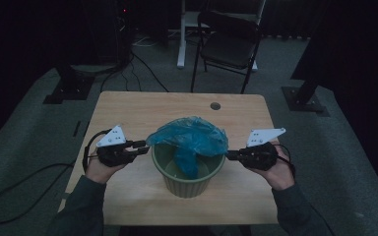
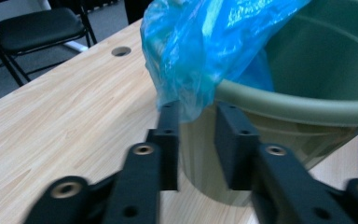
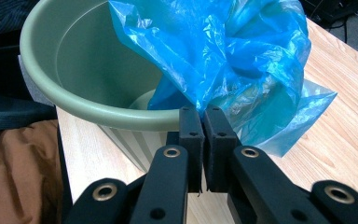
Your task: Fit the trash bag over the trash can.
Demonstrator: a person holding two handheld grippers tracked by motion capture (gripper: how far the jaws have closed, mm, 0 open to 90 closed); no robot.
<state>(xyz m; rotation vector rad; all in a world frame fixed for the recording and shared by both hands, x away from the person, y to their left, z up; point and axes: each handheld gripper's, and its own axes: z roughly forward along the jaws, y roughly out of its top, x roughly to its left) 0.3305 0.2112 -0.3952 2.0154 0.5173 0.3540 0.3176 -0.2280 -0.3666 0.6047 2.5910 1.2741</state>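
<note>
Left gripper (image 2: 196, 126): fingers parted — blue bag (image 1: 192, 135) edge hangs between them, at the bin (image 1: 187, 184) rim.
Right gripper (image 3: 204, 122): fingers pinched on bag — opposite rim.

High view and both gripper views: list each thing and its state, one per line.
Blue bag: crumpled, partly inside the bin, bunched over its rim.
Green bin: upright on the table.
Left tool: open, bag edge between its jaws.
Right tool: shut on the bag.
Chair: unfolded.

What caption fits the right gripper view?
Right tongs pinch blue plastic bag at rim of green bucket.
</note>
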